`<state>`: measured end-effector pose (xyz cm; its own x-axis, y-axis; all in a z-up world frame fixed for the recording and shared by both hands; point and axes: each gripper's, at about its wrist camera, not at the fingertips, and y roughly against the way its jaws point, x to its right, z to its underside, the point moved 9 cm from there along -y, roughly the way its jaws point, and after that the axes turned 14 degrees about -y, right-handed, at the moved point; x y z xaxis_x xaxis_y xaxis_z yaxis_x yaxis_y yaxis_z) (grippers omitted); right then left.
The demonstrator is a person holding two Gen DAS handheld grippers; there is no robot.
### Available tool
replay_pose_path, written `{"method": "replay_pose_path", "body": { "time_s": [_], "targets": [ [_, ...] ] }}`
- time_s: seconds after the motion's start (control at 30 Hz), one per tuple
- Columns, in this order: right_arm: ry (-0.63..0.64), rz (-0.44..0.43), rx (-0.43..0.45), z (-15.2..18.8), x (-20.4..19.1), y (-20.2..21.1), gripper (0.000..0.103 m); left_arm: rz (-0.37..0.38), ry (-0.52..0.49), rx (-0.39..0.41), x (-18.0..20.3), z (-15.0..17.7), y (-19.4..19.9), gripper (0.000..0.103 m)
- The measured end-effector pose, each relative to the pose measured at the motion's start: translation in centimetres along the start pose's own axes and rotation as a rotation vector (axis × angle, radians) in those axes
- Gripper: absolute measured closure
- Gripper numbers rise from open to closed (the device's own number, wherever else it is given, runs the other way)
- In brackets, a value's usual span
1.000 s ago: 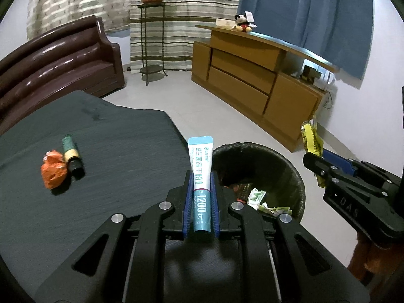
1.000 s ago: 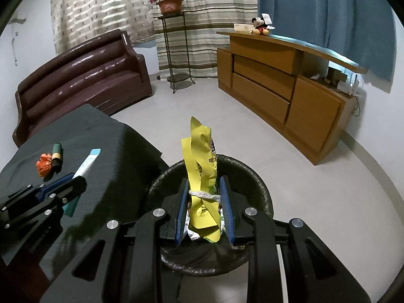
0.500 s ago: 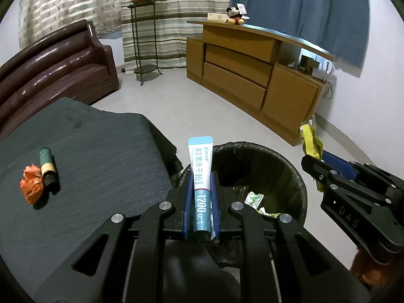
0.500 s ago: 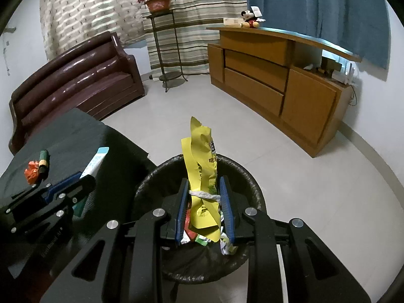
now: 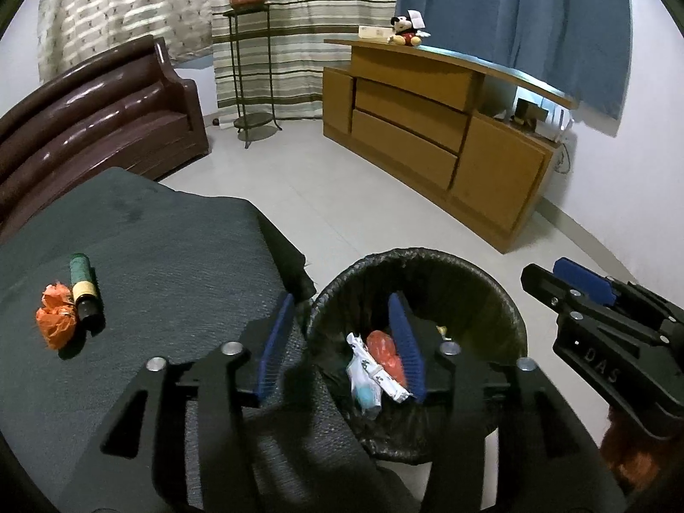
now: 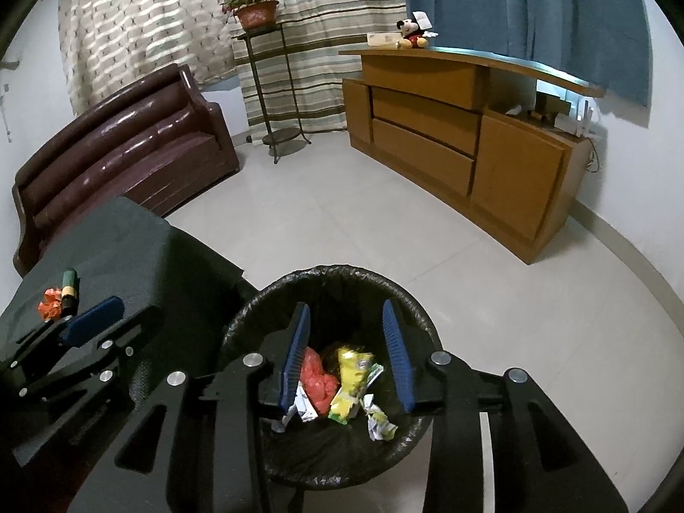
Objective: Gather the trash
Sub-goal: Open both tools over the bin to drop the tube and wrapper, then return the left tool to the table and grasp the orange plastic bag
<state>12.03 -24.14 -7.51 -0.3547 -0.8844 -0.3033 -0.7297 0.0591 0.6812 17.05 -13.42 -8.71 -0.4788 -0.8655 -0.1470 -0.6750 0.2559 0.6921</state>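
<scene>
Both tools have just been opening over the bin (image 6: 342, 282) and hold nothing: the left tool (image 5: 340, 342) stands partly open at the bin's left rim, the right tool (image 6: 348, 352) above its middle. The yellow wrapper (image 6: 350, 380) lies inside. Lift clear before swinging left. 2 pieces remain on the desk (image 5: 171, 265): orange scrap (image 5: 54, 320) touching green tube (image 5: 84, 290), far from the edge.

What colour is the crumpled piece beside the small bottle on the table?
Orange; the left wrist view shows it best.
</scene>
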Motion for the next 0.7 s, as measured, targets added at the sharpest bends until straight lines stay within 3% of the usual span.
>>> {"method": "replay_pose_path", "body": {
  "time_s": [0.17,0.47,0.7],
  "targets": [
    [0.004,-0.007,0.003,0.0,-0.2,0.1,0.062,-0.011,0.028,0.010,-1.1,0.0,0.8,0.045],
    [0.006,-0.032,-0.011,0.0,-0.9,0.0,0.057,-0.069,0.072,0.016,-4.5,1.6,3.0,0.044],
    [0.040,-0.057,-0.042,1.3,-3.2,-0.3,0.055,-0.149,0.143,-0.013,-10.0,4.5,4.7,0.044]
  ]
}}
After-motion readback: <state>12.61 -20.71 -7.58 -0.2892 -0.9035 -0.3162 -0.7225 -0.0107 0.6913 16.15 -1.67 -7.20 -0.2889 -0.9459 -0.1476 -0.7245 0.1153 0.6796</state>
